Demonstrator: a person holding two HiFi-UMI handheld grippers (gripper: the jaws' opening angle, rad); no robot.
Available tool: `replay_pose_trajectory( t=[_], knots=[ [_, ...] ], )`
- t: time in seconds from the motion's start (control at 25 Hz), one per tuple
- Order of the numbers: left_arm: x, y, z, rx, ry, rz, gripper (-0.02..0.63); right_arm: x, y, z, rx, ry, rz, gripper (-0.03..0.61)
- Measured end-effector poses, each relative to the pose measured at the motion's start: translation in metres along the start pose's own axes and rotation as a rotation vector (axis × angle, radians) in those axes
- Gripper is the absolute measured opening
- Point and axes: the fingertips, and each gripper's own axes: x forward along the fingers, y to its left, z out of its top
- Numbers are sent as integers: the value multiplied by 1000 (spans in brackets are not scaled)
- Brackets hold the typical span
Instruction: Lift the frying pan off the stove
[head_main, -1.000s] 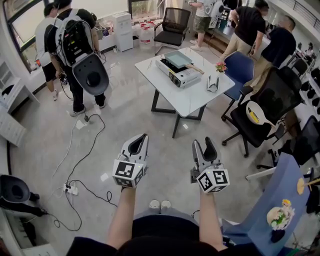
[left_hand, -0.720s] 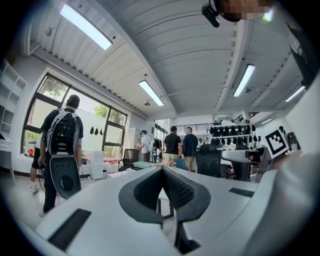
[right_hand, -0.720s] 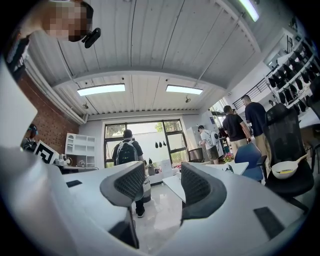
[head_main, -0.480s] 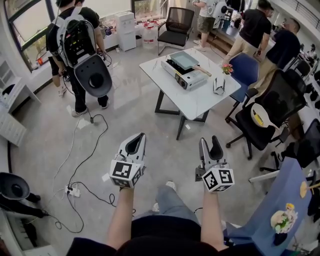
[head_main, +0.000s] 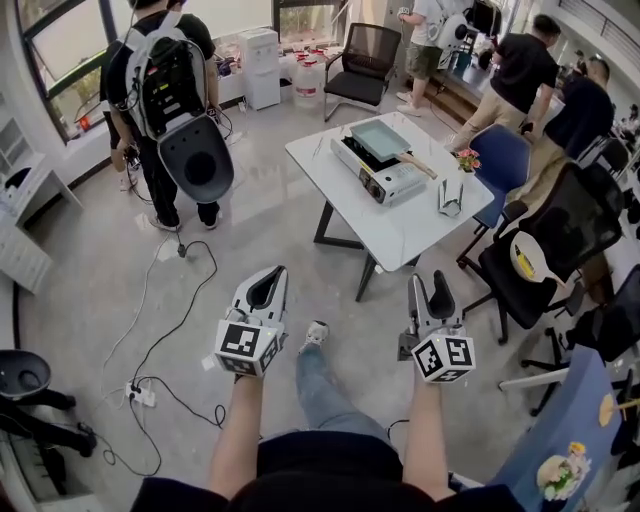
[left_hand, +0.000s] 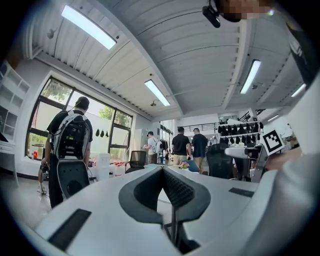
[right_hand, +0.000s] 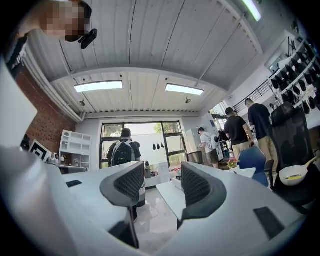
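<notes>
A square teal frying pan with a wooden handle sits on a white portable stove, on a white table a few steps ahead. Both grippers hang in the air over the floor, well short of the table. My left gripper has its pads pressed together with nothing between them. My right gripper stands open and empty, and the table shows through the gap between its jaws.
A person with a backpack and a black seat shell stands at the far left. Cables trail across the floor. A blue chair and black office chairs stand right of the table. A napkin holder and flowers sit on it.
The table and stove have shifted right and lower in the head view as I walk toward them; a leg and shoe have swung forward. Both grippers keep their jaw states.
</notes>
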Motion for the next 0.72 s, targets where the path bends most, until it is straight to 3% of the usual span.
replay_pose_trajectory(
  t=[0.36,0.56,0.72],
  knots=[
    [164,100,-22,13,62,12,18,187,-69,-17,-18,-15,-27,213],
    [289,164,-6,31,63,0,18,306,-114,-8,2,-31,-59,213],
    [373,186,6,37,70,-41,18,368,-150,-2,34,-44,-100,213]
  ],
)
